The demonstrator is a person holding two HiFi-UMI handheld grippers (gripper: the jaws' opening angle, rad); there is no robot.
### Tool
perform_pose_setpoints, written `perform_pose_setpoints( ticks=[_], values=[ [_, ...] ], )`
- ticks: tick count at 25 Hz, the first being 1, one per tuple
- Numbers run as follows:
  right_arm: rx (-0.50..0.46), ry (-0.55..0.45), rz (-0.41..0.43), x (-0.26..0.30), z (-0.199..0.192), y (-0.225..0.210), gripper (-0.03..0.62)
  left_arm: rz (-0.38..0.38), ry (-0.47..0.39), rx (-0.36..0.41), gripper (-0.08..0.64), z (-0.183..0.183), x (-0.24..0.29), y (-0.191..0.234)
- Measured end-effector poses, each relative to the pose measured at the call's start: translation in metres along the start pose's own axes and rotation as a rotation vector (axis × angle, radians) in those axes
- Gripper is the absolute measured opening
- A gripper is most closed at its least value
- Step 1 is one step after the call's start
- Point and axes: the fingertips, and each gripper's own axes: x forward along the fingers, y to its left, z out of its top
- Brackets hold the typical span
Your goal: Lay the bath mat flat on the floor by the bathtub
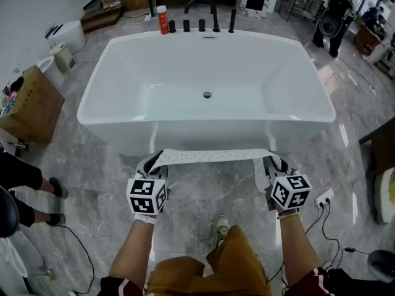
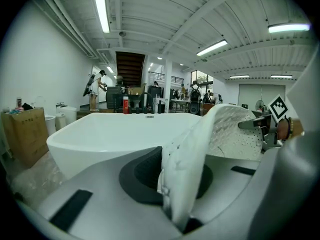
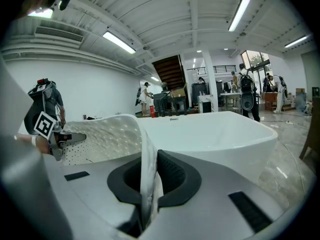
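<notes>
A white perforated bath mat point(image 1: 213, 156) hangs stretched between my two grippers, just in front of the white bathtub point(image 1: 207, 82) and above the marble floor. My left gripper point(image 1: 152, 165) is shut on the mat's left end; in the left gripper view the mat edge point(image 2: 185, 179) is pinched between the grey jaws and curls up to the right. My right gripper point(image 1: 274, 166) is shut on the right end; the right gripper view has the mat point(image 3: 146, 184) clamped edge-on, arching away to the left. Part of the mat droops behind the right gripper.
A red bottle point(image 1: 162, 20) and black taps point(image 1: 201, 14) stand at the tub's far rim. A cardboard box point(image 1: 31, 106) sits left, a power strip and cables point(image 1: 324, 197) right. Someone's black shoes point(image 1: 55, 187) are at the left edge; my own shoe point(image 1: 221, 228) is below the mat.
</notes>
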Motion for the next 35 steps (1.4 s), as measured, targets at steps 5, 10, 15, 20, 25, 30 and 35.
perform_pose_setpoints(
  ticks=[5, 10, 15, 20, 25, 30, 35],
  values=[
    [-0.013, 0.000, 0.001, 0.022, -0.056, -0.008, 0.034, 0.000, -0.016, 0.009, 0.025, -0.050, 0.023, 0.004],
    [-0.025, -0.012, -0.004, 0.037, -0.101, -0.017, 0.034, -0.007, -0.037, 0.013, 0.025, -0.095, 0.040, 0.002],
    [-0.046, -0.058, -0.017, 0.044, -0.139, -0.017, 0.034, -0.019, -0.086, 0.024, 0.025, -0.135, 0.047, 0.004],
    [-0.052, -0.067, -0.031, 0.045, -0.185, -0.014, 0.034, -0.035, -0.108, 0.039, 0.025, -0.174, 0.053, 0.004],
    [-0.027, -0.089, -0.053, 0.047, -0.206, -0.011, 0.034, -0.049, -0.121, 0.037, 0.025, -0.191, 0.057, 0.007],
    [-0.045, -0.064, -0.055, 0.056, -0.219, -0.013, 0.034, -0.053, -0.083, 0.060, 0.025, -0.208, 0.065, 0.010],
    [-0.056, -0.058, -0.047, 0.078, -0.224, -0.020, 0.034, -0.035, -0.060, 0.131, 0.026, -0.218, 0.083, 0.016]
  ],
)
